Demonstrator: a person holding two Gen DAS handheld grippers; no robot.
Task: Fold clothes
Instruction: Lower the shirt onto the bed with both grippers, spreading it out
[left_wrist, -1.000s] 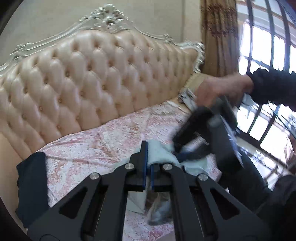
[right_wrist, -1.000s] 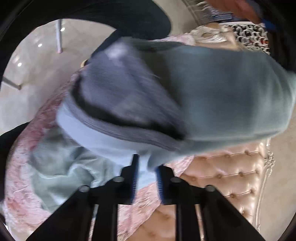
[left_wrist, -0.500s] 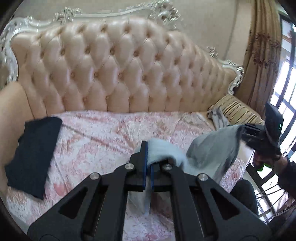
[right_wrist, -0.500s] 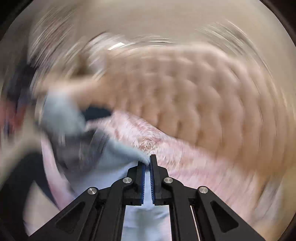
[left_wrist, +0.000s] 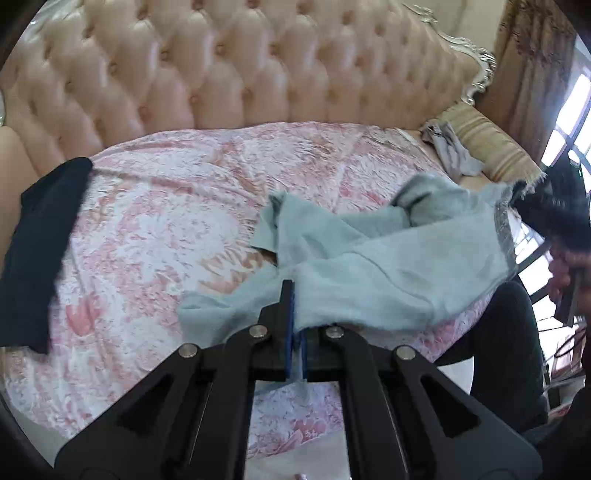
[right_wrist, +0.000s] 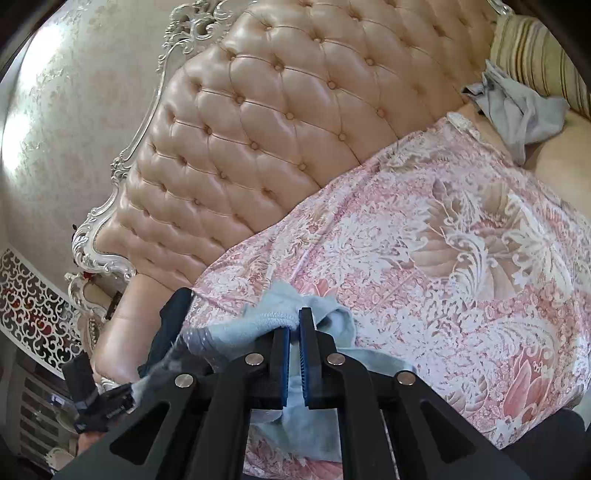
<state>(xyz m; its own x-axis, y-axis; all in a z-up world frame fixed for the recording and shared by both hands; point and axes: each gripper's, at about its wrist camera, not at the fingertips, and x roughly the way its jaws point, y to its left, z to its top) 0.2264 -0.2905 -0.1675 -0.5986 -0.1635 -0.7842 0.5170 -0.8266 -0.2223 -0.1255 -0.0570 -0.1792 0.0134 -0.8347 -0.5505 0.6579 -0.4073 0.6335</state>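
Observation:
A light blue garment hangs stretched and rumpled over the sofa seat between my two grippers. My left gripper is shut on its near edge, and the cloth drapes over the right finger. In the left wrist view my right gripper holds the garment's far right hem, with a hand below it. The right wrist view shows the right gripper shut on a bunched fold of the light blue garment. There the left gripper shows at the lower left, gripping the other end.
The sofa has a tufted cream back and a pink floral cover. A dark navy garment lies at the left end. A grey garment lies by a striped cushion at the right end. A person's dark trouser leg stands close on the right.
The grippers have moved apart and the garment, bunched between them a second ago, is now drawn out across the seat. Both views have swung to face the sofa back.

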